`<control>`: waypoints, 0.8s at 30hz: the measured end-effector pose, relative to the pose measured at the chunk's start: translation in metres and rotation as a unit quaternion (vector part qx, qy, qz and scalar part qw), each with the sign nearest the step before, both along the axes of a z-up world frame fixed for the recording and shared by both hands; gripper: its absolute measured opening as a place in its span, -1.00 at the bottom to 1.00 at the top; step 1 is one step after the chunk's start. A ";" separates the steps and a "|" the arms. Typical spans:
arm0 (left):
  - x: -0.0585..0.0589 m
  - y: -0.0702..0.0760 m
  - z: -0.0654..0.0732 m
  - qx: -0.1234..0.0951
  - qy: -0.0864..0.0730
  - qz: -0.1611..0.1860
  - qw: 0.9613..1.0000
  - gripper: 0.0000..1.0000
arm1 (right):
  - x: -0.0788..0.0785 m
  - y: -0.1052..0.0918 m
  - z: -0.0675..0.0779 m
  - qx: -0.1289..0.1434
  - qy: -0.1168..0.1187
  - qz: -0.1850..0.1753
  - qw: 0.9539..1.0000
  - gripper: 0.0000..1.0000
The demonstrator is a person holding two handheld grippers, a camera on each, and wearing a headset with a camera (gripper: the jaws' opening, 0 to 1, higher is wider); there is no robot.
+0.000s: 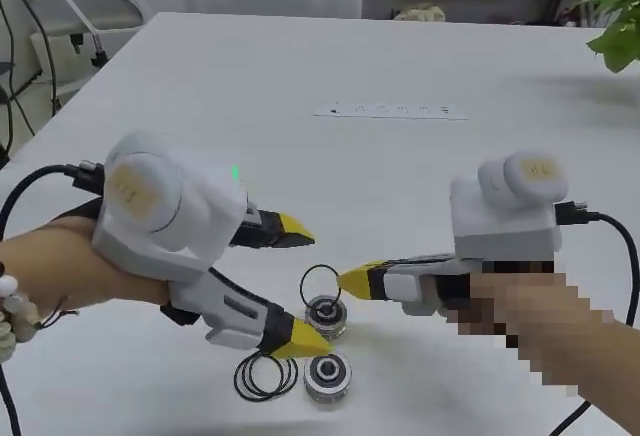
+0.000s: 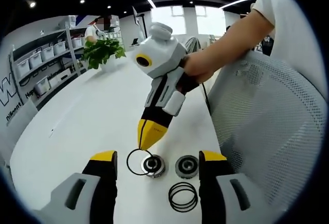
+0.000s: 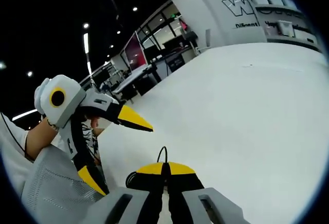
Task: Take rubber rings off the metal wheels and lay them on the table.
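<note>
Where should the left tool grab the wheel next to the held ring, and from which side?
Probably pinch the wheel across its round outer rim, coming from the left tool's own side: it lies flat, hub up, and the right tool and its ring occupy the far side.

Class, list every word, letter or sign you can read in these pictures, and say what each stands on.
"W": large letter on the wall.
Smaller lettering under it: too blurred to read.
White strip on the table: marks too small to read.
</note>
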State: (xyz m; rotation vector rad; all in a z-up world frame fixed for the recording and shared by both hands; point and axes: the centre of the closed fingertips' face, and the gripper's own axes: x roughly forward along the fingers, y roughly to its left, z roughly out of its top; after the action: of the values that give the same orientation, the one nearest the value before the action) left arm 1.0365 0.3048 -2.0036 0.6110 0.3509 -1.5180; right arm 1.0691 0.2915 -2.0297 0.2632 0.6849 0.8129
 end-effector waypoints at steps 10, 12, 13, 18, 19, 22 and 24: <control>-0.011 0.021 0.027 -0.034 0.003 0.018 0.999 0.32 | -0.004 0.006 0.002 -0.006 -0.007 0.017 1.000 -1.00; -0.012 0.030 0.027 -0.035 0.002 0.031 0.999 0.34 | -0.006 0.008 0.002 -0.009 -0.008 0.024 1.000 -1.00; -0.012 0.034 0.027 -0.034 0.001 0.036 0.999 0.34 | -0.006 0.009 0.002 -0.009 -0.008 0.024 1.000 -1.00; -0.019 0.055 0.026 -0.033 0.000 0.060 0.998 0.39 | -0.009 0.014 0.003 -0.005 -0.006 0.034 0.999 -1.00; -0.019 0.061 0.025 -0.033 -0.001 0.068 0.997 0.38 | -0.010 0.015 0.003 -0.004 -0.006 0.036 0.999 -1.00; -0.021 0.072 0.024 -0.035 0.002 0.088 0.996 0.39 | -0.012 0.019 0.004 0.000 -0.004 0.043 0.999 -1.00; -0.022 0.080 0.023 -0.040 0.002 0.104 0.994 0.39 | -0.015 0.024 0.005 0.004 -0.002 0.049 0.999 -1.00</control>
State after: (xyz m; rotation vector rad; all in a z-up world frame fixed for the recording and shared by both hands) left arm 1.0148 0.3851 -1.9809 0.4922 0.3438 -1.3273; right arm 1.0539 0.3151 -2.0249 0.2354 0.6944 0.9104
